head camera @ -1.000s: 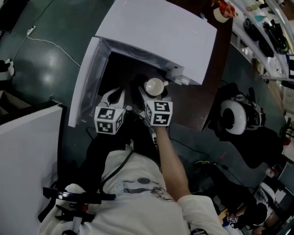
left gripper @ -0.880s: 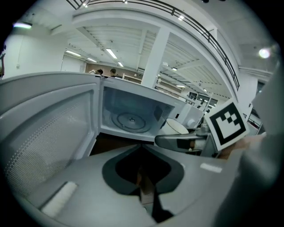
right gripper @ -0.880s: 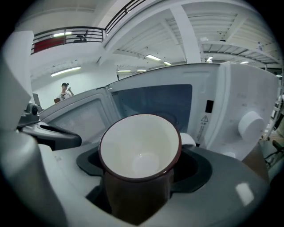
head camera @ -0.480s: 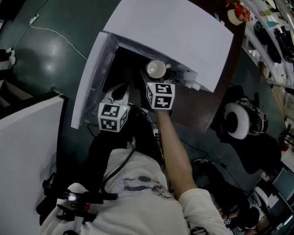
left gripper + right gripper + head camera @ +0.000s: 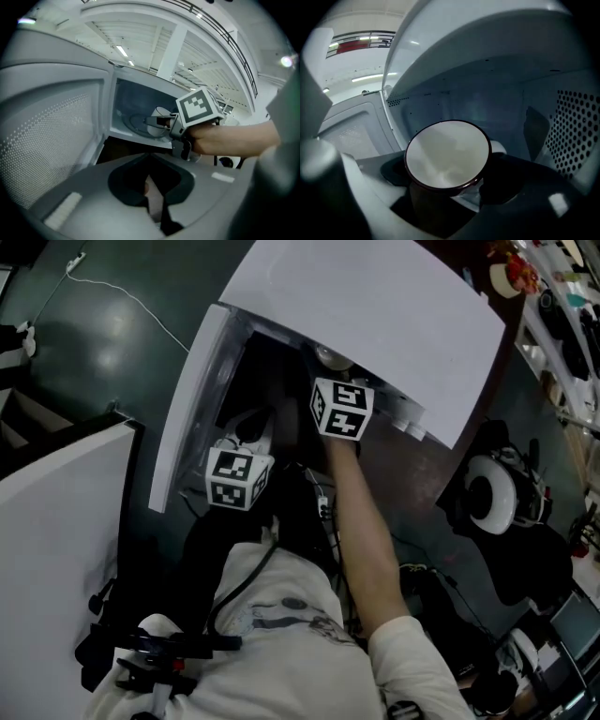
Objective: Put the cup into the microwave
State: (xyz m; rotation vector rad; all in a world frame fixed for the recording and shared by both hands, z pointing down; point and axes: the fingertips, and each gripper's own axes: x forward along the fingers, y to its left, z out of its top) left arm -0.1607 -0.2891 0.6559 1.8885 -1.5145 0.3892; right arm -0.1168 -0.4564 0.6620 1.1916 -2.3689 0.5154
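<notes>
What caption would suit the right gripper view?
Right gripper holds an empty, dark-rimmed cup inside the open microwave.

The dark-brown ceramic cup with a white inside (image 5: 447,157) is empty, clamped at its wall by the right gripper (image 5: 446,185), and sits within the cavity of the white box-shaped microwave (image 5: 375,315), whose door (image 5: 192,399) stands swung wide open on the left.
</notes>
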